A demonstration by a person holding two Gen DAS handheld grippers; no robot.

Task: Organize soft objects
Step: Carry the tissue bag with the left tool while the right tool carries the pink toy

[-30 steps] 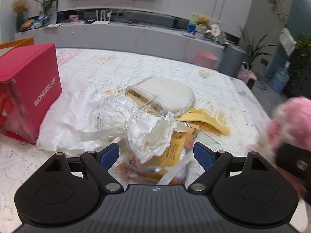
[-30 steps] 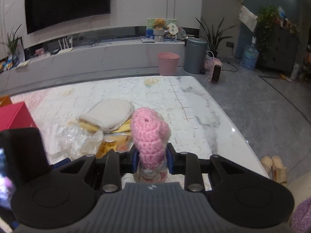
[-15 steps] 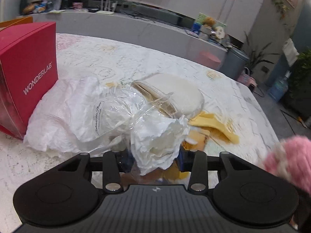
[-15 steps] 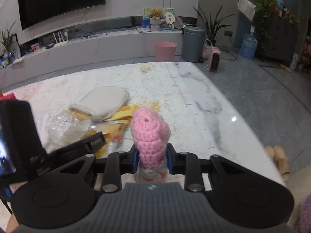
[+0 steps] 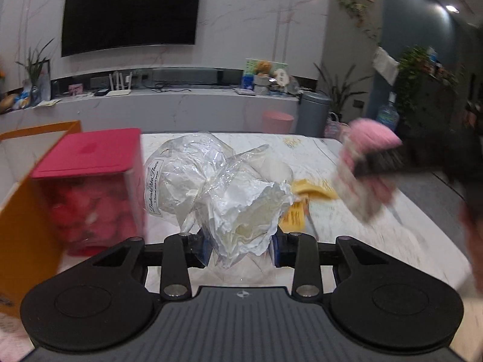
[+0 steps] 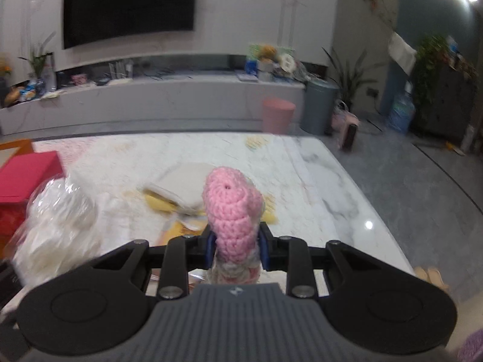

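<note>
My left gripper [image 5: 241, 249] is shut on a clear plastic bag with a white soft item [image 5: 211, 187] and holds it lifted above the table. The bag also shows at the left of the right wrist view [image 6: 57, 220]. My right gripper [image 6: 237, 249] is shut on a pink crocheted toy [image 6: 231, 208], which stands up between the fingers. The toy shows blurred at the right of the left wrist view [image 5: 366, 166]. A cream pouch [image 6: 190, 187] and yellow packets [image 6: 163, 203] lie on the marble table [image 6: 317, 181].
A red box [image 5: 90, 187] with a clear front stands at the left, an orange bag [image 5: 27, 211] beside it. The table's right edge [image 6: 377, 211] drops to the grey floor. A pink bin [image 6: 277, 114] and a grey bin [image 6: 320, 105] stand beyond.
My left gripper closed on the plastic bag and lifted it off the table. My right gripper kept hold of the pink toy and rose a little.
</note>
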